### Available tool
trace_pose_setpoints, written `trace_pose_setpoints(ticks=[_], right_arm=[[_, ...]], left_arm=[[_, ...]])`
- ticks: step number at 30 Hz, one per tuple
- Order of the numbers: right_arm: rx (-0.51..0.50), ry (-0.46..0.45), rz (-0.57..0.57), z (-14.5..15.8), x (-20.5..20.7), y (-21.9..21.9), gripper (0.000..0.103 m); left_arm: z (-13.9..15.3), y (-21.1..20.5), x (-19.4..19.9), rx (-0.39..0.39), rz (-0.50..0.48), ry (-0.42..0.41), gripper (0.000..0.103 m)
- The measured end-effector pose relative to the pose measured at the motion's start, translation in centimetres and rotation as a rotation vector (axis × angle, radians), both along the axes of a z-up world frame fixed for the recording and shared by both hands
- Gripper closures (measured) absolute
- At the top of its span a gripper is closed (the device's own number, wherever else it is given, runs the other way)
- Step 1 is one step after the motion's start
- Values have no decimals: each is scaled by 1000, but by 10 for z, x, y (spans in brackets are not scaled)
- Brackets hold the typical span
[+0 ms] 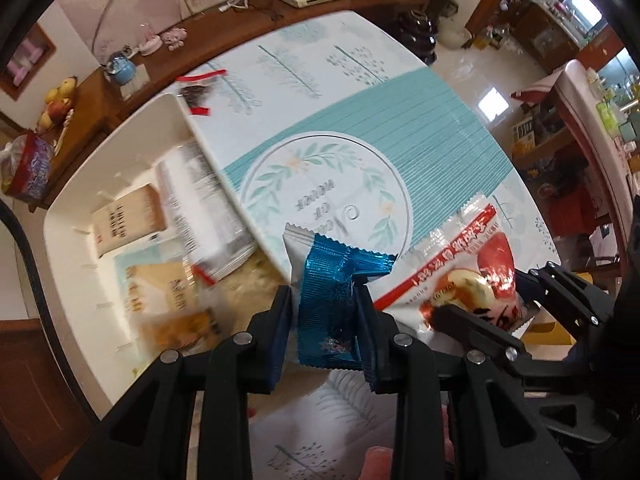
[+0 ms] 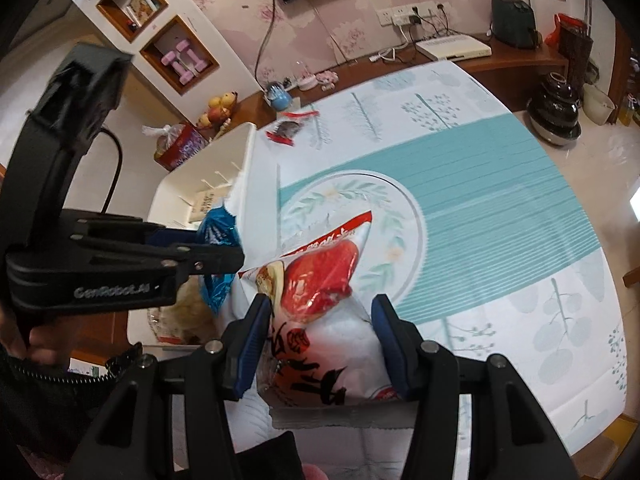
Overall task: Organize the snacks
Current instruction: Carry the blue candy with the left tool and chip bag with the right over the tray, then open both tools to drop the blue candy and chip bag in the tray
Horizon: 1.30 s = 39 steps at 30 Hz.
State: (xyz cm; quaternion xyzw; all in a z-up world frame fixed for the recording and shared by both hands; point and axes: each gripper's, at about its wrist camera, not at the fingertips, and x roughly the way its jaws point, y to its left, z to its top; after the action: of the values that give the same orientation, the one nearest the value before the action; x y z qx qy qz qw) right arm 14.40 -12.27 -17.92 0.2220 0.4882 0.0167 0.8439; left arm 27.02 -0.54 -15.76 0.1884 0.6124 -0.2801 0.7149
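My left gripper [image 1: 322, 300] is shut on a blue foil snack packet [image 1: 332, 304], held above the table by the white bin's edge. That packet [image 2: 218, 232] and the left gripper [image 2: 236, 258] also show at the left of the right wrist view. My right gripper [image 2: 318, 312] is shut on a white and red snack bag [image 2: 316, 300] with black lettering. The same bag [image 1: 460, 264] and the right gripper [image 1: 484, 300] appear to the right in the left wrist view. A white bin [image 1: 120, 136] at the left holds several snack packs.
The table wears a white and teal cloth [image 1: 420, 140] with a leaf wreath print. A small dark snack with red ends [image 1: 196, 94] lies on it past the bin. Behind runs a wooden shelf [image 1: 224, 28] with a blue globe, fruit and a white box.
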Motion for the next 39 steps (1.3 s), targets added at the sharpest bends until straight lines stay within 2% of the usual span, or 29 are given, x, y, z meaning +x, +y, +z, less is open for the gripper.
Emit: trace_pose_setpoints(ticks=[10,18,26,31,34,35,36,39], right_arm=[[20,-88,-1,11,9,66,50],[34,-137,8,9,24,109,50],[20,-187,35,11,54,141,49],[7,-203,57,18,71,152,48],[-5,-203,74,23,80,157,48],[-10,-204,76,25,82,158,48],[-13,-200,78,26,85,157,48],[-15,-173,89,26,92,156,29]], left_arm=[[18,83,-1,-9,78,-46,74],[17,141,6,-28,122,-91,74],[8,182,12,-60,160,-127,73],[4,197,17,-69,211,-118,71],[7,204,19,-89,248,-138,56],[9,207,19,-94,264,-148,45],[10,207,20,-100,273,-153,39],[15,212,20,-123,309,-158,37]])
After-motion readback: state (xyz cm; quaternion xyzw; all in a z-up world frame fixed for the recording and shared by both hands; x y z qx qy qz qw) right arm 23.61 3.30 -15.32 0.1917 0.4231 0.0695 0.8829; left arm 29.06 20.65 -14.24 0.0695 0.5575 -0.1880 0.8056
